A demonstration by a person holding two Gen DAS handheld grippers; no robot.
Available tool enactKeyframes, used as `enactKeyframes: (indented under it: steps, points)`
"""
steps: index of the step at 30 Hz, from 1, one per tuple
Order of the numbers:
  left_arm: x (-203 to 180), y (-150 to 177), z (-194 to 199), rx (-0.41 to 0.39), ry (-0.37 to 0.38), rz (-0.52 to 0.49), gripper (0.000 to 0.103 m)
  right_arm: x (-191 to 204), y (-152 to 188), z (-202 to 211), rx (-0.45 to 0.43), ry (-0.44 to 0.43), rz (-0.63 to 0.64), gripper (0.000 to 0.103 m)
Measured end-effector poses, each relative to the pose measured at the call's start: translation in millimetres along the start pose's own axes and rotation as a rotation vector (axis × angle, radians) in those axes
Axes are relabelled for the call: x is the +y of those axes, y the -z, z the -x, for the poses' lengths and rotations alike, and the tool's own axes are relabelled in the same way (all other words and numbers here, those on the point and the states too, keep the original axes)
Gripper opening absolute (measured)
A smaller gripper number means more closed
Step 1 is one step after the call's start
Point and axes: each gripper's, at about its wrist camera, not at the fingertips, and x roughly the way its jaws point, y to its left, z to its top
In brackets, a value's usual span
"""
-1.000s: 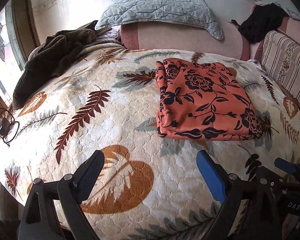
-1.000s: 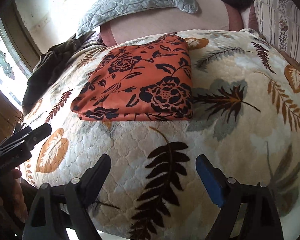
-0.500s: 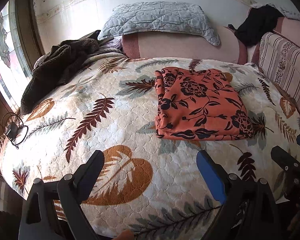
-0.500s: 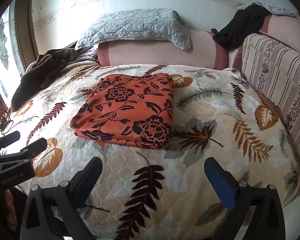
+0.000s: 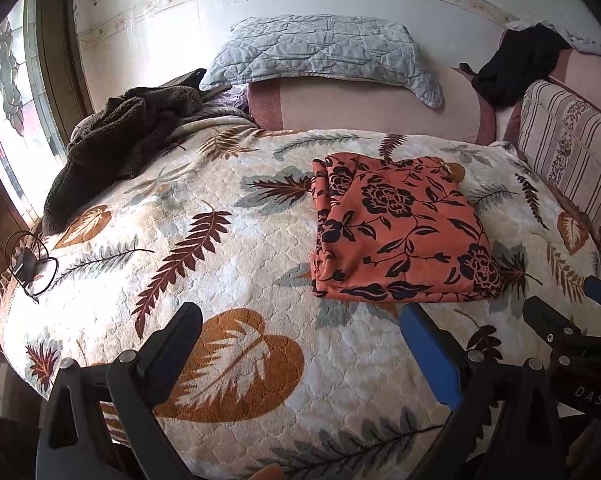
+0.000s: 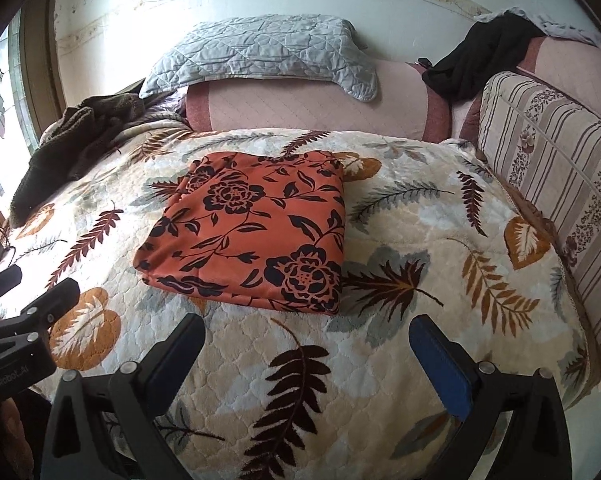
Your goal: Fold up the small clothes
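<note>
Folded orange floral garment (image 5: 396,232) flat on leaf-print bedspread (image 5: 228,264), toward the far middle of the bed, in a tidy rectangle with layered edges on its left side in left wrist view, nothing touching it

Left gripper (image 5: 300,332) low over near edge of bed, fingers (image 5: 176,340) spread wide and opening at this moment, nothing between them but bedspread; one black, one blue

Right gripper (image 6: 306,340) likewise over near edge, fingers (image 6: 440,364) spread wide, empty, well short of garment; seen also at right edge of left wrist view

Grey quilted pillow (image 6: 260,54) draped on pink headboard cushion (image 6: 312,106) behind the bed; dark brown fuzzy blanket (image 5: 116,140) heaped at far left corner; black cloth (image 6: 476,64) hung over right corner of cushion; striped cushion (image 6: 552,168) along right side; small black device with coiled cord (image 5: 28,264) at left edge of bed by the window (image 5: 8,92)
</note>
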Motion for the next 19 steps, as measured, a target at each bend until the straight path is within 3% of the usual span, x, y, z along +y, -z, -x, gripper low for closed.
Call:
enactKeyframes:
  steps: [10, 19]
  points:
    - [1, -8, -6, 0.000, 0.024, 0.026, 0.099, 3, -4, -5, 0.017, 0.011, 0.022, 0.103]
    - [-14, -15, -6, -0.022, 0.042, -0.025, 0.099, 7, -9, -11, 0.023, -0.005, 0.018, 0.103]
